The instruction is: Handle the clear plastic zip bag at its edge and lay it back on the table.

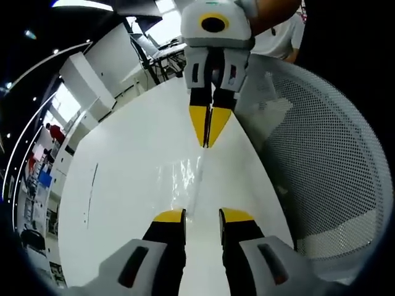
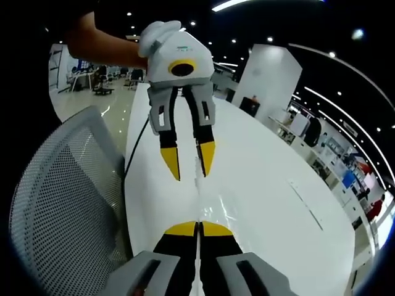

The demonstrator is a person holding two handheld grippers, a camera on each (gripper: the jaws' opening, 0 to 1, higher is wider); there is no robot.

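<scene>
**Bag stretched between two grippers above the bench**

Right gripper (image 2: 199, 229): fingers pressed together on the near edge of the zip bag (image 2: 210, 209), yellow tips meeting with only a thin seam between them. In the left gripper view the same gripper comes in from 12 o'clock, tips closed to a point on the far end of the bag.

Left gripper (image 1: 202, 216): fingers spread, a clear gap between the yellow tips. The bag edge (image 1: 194, 185) runs into that gap, but I cannot tell whether either finger touches it. From the right gripper view it sits at 12 o'clock, with fingers apart and the bag edge close by the finger on the 3 o'clock side.

Bag: clear, seen mostly as glare and creases, running as a narrow strip between the two grippers over the white bench (image 1: 123, 185). Whether its middle rests on the bench is unclear.

Surroundings: mesh chair (image 1: 327, 166) beside the bench edge; a person's arm (image 2: 105, 46) behind the left gripper.

Judgement: the handling step is in hand, with the right gripper alone holding. Next move calls for lowering the pinched edge flat to the bench, then opening the right fingers without dragging the film.
</scene>
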